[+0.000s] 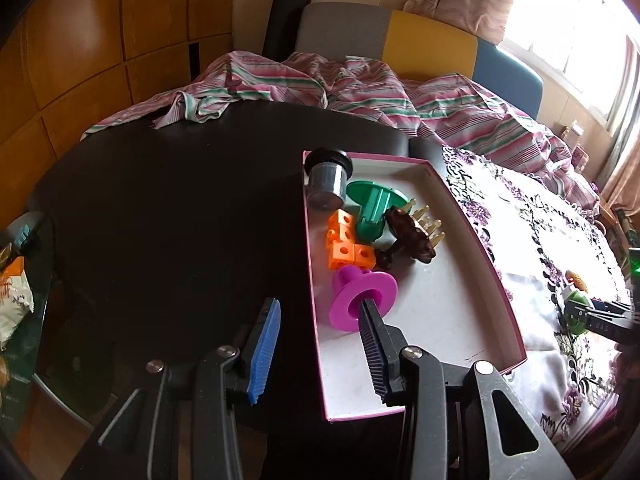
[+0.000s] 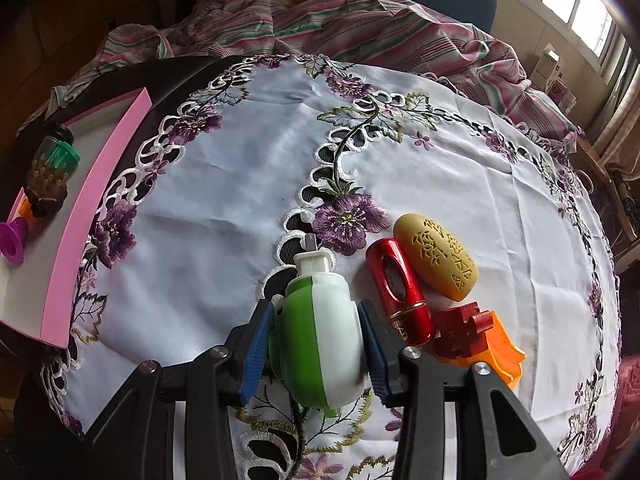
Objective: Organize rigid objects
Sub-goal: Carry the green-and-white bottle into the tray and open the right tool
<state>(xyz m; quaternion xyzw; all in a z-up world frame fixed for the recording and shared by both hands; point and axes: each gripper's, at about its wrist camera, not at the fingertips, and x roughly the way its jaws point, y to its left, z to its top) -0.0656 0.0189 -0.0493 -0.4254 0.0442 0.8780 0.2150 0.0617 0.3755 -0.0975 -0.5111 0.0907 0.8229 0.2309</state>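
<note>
Item, right gripper point(image 2: 318, 344): clenching around a green-and-white plastic object point(image 2: 320, 336), one blue pad pressing on each flank, nozzle end pointing away from the camera. The object is lying on the embroidered tablecloth point(image 2: 224, 200), towards its near edge.

Item, left gripper point(image 1: 316, 344): standing released, nothing between its pads. It is straddling the left wall of the pink-edged box point(image 1: 496, 276); its right finger is reaching inside, with the tip in front of the magenta flanged spool point(image 1: 362, 298), though whether it is touching cannot be told.

Item, box contents: all are crowding along the left wall. The magenta flanged spool is lying nearest; beyond it are sitting an orange cube cluster point(image 1: 348, 246), a dark brown pronged piece point(image 1: 412, 234), a green flanged piece point(image 1: 370, 204) and, in the far left corner, a grey cylinder with a black cap point(image 1: 326, 178). The right half of the box floor is lying bare.

Item, box position: sitting at the left edge of the tablecloth, on a dark round table point(image 1: 160, 208).

Item, pieces waiting on the cloth, just right of the held object: a red metallic capsule point(image 2: 400, 286), a tan carved oval point(image 2: 436, 262) touching it, a dark red wooden block point(image 2: 460, 330) and an orange plastic piece point(image 2: 500, 352) under that block.
</note>
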